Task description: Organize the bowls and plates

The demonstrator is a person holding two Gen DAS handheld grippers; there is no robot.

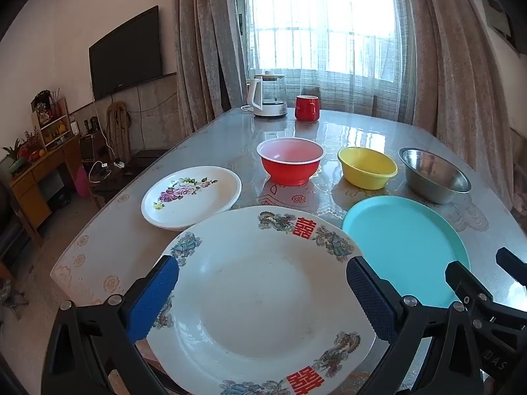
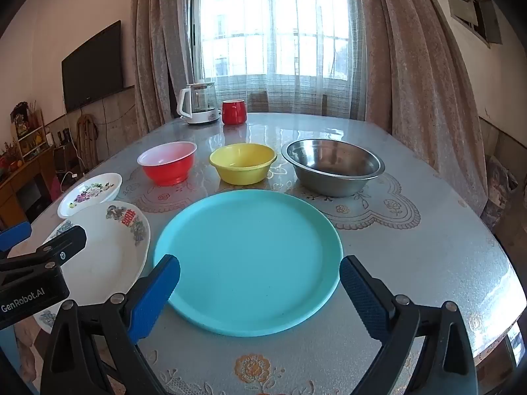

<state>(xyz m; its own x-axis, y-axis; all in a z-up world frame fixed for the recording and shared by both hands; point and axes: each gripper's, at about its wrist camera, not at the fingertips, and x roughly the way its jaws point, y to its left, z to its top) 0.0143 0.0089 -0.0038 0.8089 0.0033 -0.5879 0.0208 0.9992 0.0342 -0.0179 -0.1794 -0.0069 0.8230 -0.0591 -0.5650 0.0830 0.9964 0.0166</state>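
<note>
1. Opening step, by the look of it: nothing stacked yet, three plates and three bowls lying apart on the counter [image 2: 428,247].
2. Left tool [image 1: 262,293] spread fully wide, empty, poised over the large white plate with dragon and red-character rim [image 1: 263,296] at the near edge.
3. Right tool [image 2: 260,293] equally wide, empty, hovering above the flat turquoise plastic plate [image 2: 247,263] just beside it.
4. Small white flowered plate [image 1: 191,197] toward the left edge.
5. Behind, in a row: red plastic bowl [image 1: 290,161], yellow plastic bowl [image 1: 367,168], wide steel bowl [image 2: 332,168].
6. Next, probably: lowering onto one plate's rim, pinching it, nesting smaller on larger.
7. Glossy and thin-rimmed; likely slippery to grip.
</note>
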